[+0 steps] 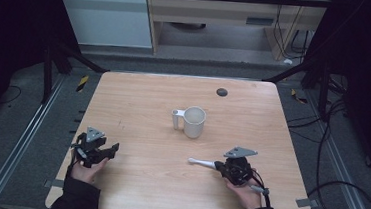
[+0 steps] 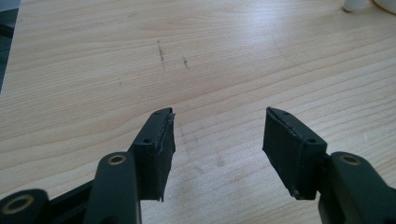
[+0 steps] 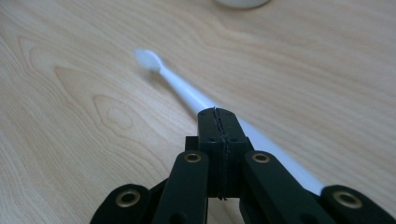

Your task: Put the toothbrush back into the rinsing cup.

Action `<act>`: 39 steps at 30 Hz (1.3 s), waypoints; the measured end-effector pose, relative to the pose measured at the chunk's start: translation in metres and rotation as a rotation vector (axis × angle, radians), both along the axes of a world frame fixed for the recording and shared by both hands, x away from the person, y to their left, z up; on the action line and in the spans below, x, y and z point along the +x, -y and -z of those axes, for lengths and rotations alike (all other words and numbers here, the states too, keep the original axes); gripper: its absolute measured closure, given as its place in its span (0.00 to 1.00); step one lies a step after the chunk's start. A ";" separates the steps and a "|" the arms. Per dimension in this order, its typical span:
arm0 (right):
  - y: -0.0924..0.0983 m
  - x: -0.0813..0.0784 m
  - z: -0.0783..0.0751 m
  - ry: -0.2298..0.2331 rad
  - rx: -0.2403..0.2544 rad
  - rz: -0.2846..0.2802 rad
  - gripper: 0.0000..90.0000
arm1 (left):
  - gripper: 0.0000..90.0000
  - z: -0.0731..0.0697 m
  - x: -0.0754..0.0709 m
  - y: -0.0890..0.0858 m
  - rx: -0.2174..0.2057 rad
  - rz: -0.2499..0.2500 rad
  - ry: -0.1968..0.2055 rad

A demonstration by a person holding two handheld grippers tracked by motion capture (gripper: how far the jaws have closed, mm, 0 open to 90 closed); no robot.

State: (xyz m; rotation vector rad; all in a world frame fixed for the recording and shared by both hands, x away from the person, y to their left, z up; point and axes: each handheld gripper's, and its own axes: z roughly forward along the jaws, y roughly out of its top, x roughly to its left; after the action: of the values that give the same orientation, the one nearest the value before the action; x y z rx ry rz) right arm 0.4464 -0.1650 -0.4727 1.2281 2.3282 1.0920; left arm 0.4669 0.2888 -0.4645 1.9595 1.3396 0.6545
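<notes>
A white toothbrush (image 1: 201, 162) lies on the wooden table (image 1: 137, 181), its head toward the left. My right gripper (image 1: 220, 165) is shut, jaws pressed flat together just over the handle. In the right gripper view the toothbrush (image 3: 184, 91) runs from under the closed right gripper (image 3: 217, 113) up to its head; nothing sits between the pads. A white mug (image 1: 193, 121) stands upright mid-table, handle to the left. My left gripper (image 1: 113, 149) rests near the table's left front, open. In the left gripper view the left gripper (image 2: 218, 122) has bare wood between its jaws.
A small dark round spot (image 1: 221, 92) marks the table's far side. The mug's handle (image 2: 353, 4) and base edge peek in at the top right of the left gripper view. Cables and metal rails run along the floor on both sides.
</notes>
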 end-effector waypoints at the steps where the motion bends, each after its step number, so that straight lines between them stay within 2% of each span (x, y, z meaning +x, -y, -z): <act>1: 0.000 0.000 0.000 0.000 0.000 0.000 1.00 | 0.47 0.000 0.000 0.000 0.000 -0.001 0.002; 5: 0.023 0.000 -0.009 0.033 0.022 0.069 1.00 | 0.47 -0.001 -0.001 0.000 -0.001 0.001 0.003; 6: 0.035 0.001 -0.011 0.038 0.030 0.108 1.00 | 0.47 -0.001 0.000 0.000 -0.001 0.000 0.002; 9: 0.046 0.002 -0.012 0.046 0.020 0.139 1.00 | 0.47 -0.001 -0.001 -0.001 0.000 -0.001 0.004; 14: 0.069 0.003 -0.010 0.032 -0.005 0.217 1.00 | 0.47 -0.001 -0.001 -0.001 -0.003 -0.005 0.004; 16: 0.076 0.003 -0.008 0.023 -0.012 0.230 1.00 | 0.47 -0.001 -0.001 -0.001 -0.002 -0.004 0.005; 20: 0.086 -0.002 -0.001 0.002 -0.067 0.245 1.00 | 0.47 -0.002 -0.001 -0.002 -0.002 -0.007 0.007; 31: 0.093 -0.001 0.007 -0.028 -0.103 0.255 1.00 | 0.47 -0.002 -0.002 -0.003 -0.001 -0.010 0.009; 39: 0.093 -0.004 0.008 -0.037 -0.108 0.253 1.00 | 0.48 -0.002 -0.002 -0.003 -0.001 -0.010 0.007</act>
State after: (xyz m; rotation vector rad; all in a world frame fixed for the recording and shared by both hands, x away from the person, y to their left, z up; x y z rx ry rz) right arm 0.4428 -0.2581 -0.4812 1.4633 2.1523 0.8546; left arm 0.4653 0.2921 -0.4626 1.9492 1.3457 0.6645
